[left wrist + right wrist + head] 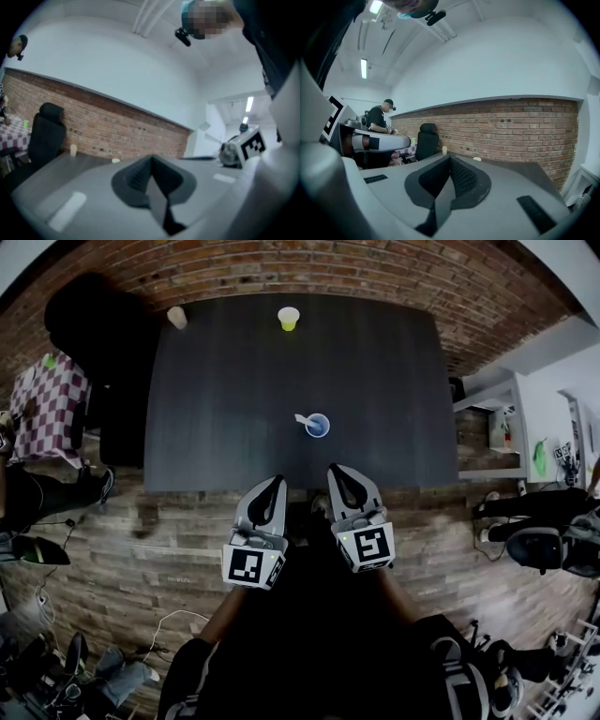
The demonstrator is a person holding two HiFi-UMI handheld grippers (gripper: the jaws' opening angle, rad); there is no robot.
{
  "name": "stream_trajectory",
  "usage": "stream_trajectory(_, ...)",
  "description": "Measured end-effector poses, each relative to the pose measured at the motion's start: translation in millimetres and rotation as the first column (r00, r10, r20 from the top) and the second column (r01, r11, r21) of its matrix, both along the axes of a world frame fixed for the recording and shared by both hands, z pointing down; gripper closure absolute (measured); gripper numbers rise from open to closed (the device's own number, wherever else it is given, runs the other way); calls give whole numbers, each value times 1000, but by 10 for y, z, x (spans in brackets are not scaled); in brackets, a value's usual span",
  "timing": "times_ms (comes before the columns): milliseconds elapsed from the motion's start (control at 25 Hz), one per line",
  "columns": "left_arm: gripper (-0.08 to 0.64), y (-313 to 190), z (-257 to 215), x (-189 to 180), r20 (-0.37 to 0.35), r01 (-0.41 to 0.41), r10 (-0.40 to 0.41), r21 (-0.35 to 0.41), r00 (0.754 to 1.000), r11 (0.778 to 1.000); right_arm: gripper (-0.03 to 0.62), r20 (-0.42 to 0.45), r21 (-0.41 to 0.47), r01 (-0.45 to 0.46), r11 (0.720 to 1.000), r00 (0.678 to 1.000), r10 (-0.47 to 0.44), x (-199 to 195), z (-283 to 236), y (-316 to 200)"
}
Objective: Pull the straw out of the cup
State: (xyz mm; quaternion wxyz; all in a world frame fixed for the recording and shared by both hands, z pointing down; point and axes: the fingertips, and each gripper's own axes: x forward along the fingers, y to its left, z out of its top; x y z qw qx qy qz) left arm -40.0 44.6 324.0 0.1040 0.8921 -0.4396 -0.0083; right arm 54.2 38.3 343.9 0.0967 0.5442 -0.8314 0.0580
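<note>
A small blue cup (319,426) stands on the dark table (234,381), near its front edge. A pale straw (302,418) sticks out of the cup and leans left. Both grippers hover side by side over the floor just short of the table's front edge. My left gripper (277,481) is shut and holds nothing. My right gripper (335,469) is also shut and holds nothing, its tip a short way in front of the cup. In both gripper views the closed jaws hide the cup and straw.
A yellow cup (289,319) and a beige cup (177,317) stand at the table's far edge by the brick wall. A black chair (89,324) sits at the far left, next to a checkered table (47,404). A white shelf (502,427) stands to the right.
</note>
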Motion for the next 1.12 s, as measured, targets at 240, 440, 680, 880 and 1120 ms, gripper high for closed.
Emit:
stream_trajectory(240,555,-302,10,280,16,51,-51,-9,999,999,586,8,2,80,997,997,-80,216,74,-279)
stream_trajectory(440,555,-473,41,473,27,97,-97,-18,995,995,588,13,-9,136,991,991,-136,350,143,-445)
stream_trajectory(680,555,-584,85,516,43,151,-149,-36,988,988,586,27,-23,176,984,984,-175,422,220,-598)
stream_trajectory(880,555,-642,232,528,45,115,-112,-77,993,990,587,7,-44,159,986,987,-159,407,323,-729)
stream_trajectory(1120,555,-764,287,540,45,70,-66,-91,997,993,586,-8,-73,143,987,990,-144,354,416,-812)
